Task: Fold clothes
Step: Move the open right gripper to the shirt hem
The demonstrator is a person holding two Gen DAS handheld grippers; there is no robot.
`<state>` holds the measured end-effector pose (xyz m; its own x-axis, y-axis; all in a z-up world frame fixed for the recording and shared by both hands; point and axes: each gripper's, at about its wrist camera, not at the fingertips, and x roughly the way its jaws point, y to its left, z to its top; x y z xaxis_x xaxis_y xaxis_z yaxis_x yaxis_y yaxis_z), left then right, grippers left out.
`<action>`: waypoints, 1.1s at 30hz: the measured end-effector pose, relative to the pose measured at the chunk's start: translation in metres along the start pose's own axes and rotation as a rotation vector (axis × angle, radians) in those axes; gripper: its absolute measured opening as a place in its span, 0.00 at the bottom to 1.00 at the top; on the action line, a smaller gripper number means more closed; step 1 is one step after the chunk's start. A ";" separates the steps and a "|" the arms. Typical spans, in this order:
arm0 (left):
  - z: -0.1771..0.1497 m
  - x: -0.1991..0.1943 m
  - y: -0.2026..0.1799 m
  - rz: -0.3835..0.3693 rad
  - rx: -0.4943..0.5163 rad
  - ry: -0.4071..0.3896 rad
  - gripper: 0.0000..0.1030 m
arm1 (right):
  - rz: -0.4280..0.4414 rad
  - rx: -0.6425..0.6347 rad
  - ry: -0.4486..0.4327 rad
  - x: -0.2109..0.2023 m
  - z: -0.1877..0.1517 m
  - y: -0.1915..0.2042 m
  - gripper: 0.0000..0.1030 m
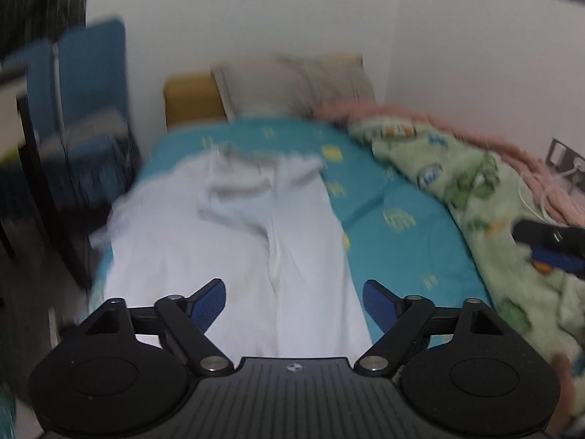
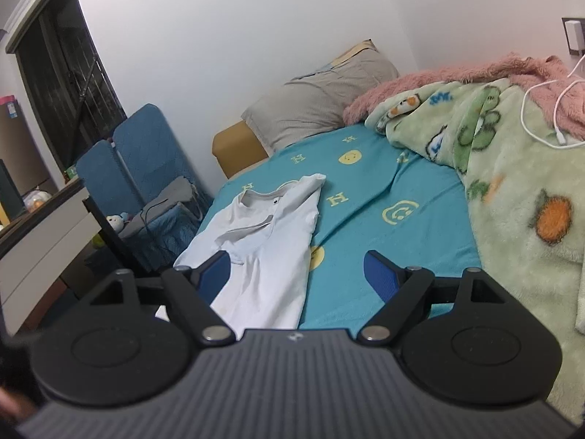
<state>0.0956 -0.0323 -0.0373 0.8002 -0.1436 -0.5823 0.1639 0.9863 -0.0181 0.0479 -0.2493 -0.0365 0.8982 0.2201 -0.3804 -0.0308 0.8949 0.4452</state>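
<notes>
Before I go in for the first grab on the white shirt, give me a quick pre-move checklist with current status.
1. Left tool open, nothing held: ok.
2. Right tool open, nothing held: ok.
3. White shirt on the teal sheet, reachable: ok.
4. Shirt lying flat: not ok, rumpled near the collar.
5. Green blanket apart from the shirt: ok.
6. Left view sharp: not ok, blurred.

The whole left wrist view is smeared by motion blur. The white shirt [image 1: 226, 241] loses its collar detail at twelve o'clock, and the bedsheet [image 1: 398, 216] prints are unreadable. A dark object [image 1: 548, 236] at three o'clock is cut by the edge. In the right wrist view, the gripper body hides the shirt's near hem at six o'clock.
</notes>
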 end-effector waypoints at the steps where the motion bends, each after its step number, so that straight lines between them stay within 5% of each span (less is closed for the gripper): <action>1: 0.000 0.006 0.000 0.014 -0.001 -0.008 0.85 | 0.004 -0.004 0.005 0.002 -0.001 0.001 0.80; 2: 0.001 0.012 0.000 0.029 -0.001 -0.016 0.85 | 0.005 -0.014 0.012 0.004 -0.003 0.003 0.80; 7: -0.019 0.022 0.025 0.020 -0.048 -0.009 0.85 | 0.041 -0.131 0.070 0.040 0.000 0.029 0.45; 9: -0.020 0.026 0.035 0.031 -0.056 0.002 0.85 | 0.057 -0.225 0.080 0.070 0.004 0.049 0.29; 11: -0.018 0.030 0.048 0.018 -0.089 0.006 0.85 | 0.048 -0.292 0.110 0.111 0.008 0.065 0.23; 16: -0.014 0.042 0.077 0.010 -0.178 0.001 0.86 | 0.030 -0.349 0.216 0.233 0.013 0.095 0.22; 20: -0.022 0.066 0.106 0.031 -0.268 0.033 0.86 | -0.065 -0.393 0.276 0.319 0.007 0.113 0.22; 28: -0.048 0.102 0.135 -0.014 -0.468 0.110 0.85 | -0.166 -0.486 0.359 0.440 -0.003 0.119 0.22; 33: -0.062 0.122 0.150 -0.036 -0.576 0.146 0.85 | -0.201 -0.434 0.303 0.479 0.009 0.115 0.22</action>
<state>0.1817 0.1028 -0.1615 0.7057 -0.2057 -0.6780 -0.1826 0.8718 -0.4546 0.4784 -0.0447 -0.1607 0.7410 0.0730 -0.6675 -0.1070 0.9942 -0.0101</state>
